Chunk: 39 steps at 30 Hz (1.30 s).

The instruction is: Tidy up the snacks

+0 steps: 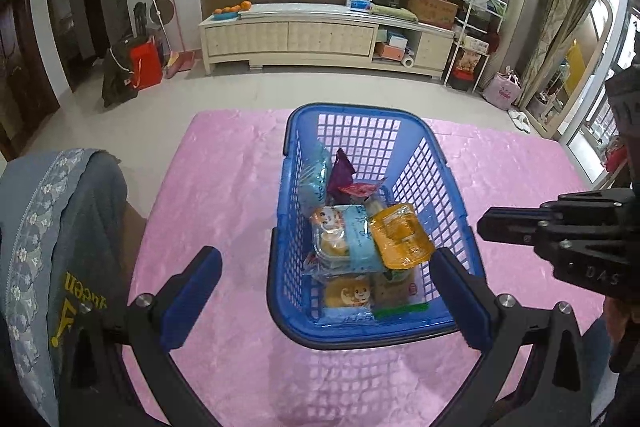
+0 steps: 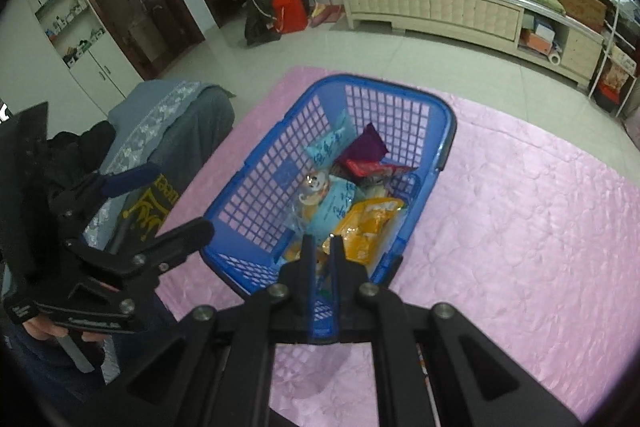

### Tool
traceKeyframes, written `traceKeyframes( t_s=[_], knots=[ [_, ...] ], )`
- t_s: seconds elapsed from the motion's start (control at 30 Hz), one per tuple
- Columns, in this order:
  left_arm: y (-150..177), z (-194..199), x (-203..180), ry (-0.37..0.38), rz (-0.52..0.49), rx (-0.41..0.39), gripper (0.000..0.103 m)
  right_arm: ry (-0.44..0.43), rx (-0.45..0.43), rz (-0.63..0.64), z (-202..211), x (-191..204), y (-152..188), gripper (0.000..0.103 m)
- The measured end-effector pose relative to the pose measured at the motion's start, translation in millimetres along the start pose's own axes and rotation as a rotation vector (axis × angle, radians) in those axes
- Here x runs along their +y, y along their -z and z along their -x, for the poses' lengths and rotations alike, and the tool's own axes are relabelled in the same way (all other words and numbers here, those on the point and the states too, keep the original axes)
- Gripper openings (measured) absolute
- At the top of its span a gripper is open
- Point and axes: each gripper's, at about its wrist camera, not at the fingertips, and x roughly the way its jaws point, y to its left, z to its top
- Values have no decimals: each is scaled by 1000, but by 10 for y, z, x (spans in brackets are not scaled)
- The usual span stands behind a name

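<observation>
A blue plastic basket (image 1: 280, 227) stands on the pink tablecloth and holds several snack packets. Among them are an orange packet (image 1: 400, 239), a pale blue one (image 1: 360, 239), a purple one (image 1: 340, 173) and a red one (image 1: 358, 190). My left gripper (image 1: 324, 259) is open, its blue pads spread wide on either side of the basket's near end and touching nothing. My right gripper (image 2: 322, 241) is shut with nothing in it and hovers over the near rim of the basket (image 2: 448, 131). It also shows from the side as the right gripper (image 1: 486, 223), just right of the basket.
The pink tablecloth (image 1: 220, 187) spreads around the basket on both sides. A chair under a grey lace-trimmed cover (image 1: 60, 227) stands close at the table's left edge. A cream cabinet (image 1: 320, 35) lines the far wall across the tiled floor.
</observation>
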Motion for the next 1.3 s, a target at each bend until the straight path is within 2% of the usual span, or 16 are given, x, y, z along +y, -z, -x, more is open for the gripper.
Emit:
traceKeyframes(
  t_s=[0.1, 0.13, 0.17, 0.2, 0.23, 0.4, 0.53, 0.67, 0.93, 1.07, 1.17, 1.3],
  knots=[
    [17, -49, 41, 2, 3, 3, 103, 37, 15, -4, -125, -28, 6, 15],
    [19, -63, 45, 3, 3, 3, 103, 47, 19, -8, -165, -41, 10, 26],
    [38, -72, 60, 5, 2, 4, 103, 56, 19, -12, -194, -54, 15, 44],
    [41, -84, 75, 7, 2, 5, 103, 61, 17, -15, -211, -66, 21, 53],
    [47, -91, 82, 7, 1, 7, 103, 66, 12, -20, -217, -77, 30, 68],
    [74, -83, 88, 6, 12, 0, 103, 100, -25, 3, -135, -61, 75, 83],
    [117, 20, 37, 24, 15, -36, 103, 131, -88, 45, 65, -12, 170, 86],
    [187, 112, -51, 19, 1, -66, 103, 143, -142, 54, 219, -13, 300, 102],
    [564, 262, -282, 42, 22, -121, 103, 234, -250, 44, 502, -58, 729, 103],
    [717, 229, -394, 48, 24, -114, 103, 253, -249, 28, 511, -117, 952, 103],
    [785, 200, -459, -1, 9, -110, 103, 238, -244, -14, 488, -200, 1092, 103],
    [891, 165, -497, -6, 19, -109, 103, 234, -233, -59, 411, -297, 1245, 103]
  ],
)
